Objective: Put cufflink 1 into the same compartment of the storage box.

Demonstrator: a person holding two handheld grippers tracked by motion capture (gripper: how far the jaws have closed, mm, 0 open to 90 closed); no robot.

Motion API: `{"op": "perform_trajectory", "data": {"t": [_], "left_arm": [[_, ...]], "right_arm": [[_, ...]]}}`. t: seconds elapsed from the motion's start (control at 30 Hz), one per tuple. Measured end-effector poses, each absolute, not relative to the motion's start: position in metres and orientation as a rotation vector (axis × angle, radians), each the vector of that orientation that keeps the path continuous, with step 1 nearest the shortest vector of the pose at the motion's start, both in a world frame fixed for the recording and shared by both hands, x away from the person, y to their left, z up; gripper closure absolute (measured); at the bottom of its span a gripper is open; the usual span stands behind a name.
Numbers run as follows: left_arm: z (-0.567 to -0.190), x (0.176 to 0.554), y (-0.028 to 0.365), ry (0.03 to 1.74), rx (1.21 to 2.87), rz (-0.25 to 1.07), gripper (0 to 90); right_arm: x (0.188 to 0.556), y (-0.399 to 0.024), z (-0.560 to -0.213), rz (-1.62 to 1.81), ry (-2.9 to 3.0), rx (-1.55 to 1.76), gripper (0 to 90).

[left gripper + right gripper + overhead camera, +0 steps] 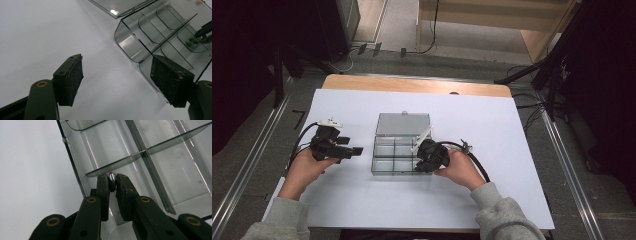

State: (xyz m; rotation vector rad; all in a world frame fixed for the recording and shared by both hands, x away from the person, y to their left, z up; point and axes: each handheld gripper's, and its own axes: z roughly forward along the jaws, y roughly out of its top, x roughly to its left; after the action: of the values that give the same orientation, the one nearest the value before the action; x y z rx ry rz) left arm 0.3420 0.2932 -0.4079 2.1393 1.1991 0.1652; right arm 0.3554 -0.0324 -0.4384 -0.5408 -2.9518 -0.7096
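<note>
Right gripper (113, 182) is pinching a small metal disc (111, 180) between nearly closed jaws inside a compartment of the clear divided box (384, 167) on the white table (492, 200), while left gripper (116, 80) is hovering wide open and empty beside the box.

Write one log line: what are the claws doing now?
right claw: shut on small metal piece over clear box | left claw: open, empty

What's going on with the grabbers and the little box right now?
Right gripper shut on small metal piece, over compartment box. Left gripper open, beside box. Nothing in the way.
</note>
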Motion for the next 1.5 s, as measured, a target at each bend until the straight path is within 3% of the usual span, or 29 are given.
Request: {"op": "perform_trajectory", "data": {"t": [1.03,1.5], "left_arm": [[-0.408,0.342,0.294,1.202,2.137,0.165,27.0],[-0.408,0.342,0.294,1.205,2.139,0.168,27.0]], "right_arm": [[0.367,-0.07,-0.4,-0.939,-2.904,-0.682,70.5],[0.378,-0.096,-0.39,-0.976,-2.872,-0.823,58.5]]}}
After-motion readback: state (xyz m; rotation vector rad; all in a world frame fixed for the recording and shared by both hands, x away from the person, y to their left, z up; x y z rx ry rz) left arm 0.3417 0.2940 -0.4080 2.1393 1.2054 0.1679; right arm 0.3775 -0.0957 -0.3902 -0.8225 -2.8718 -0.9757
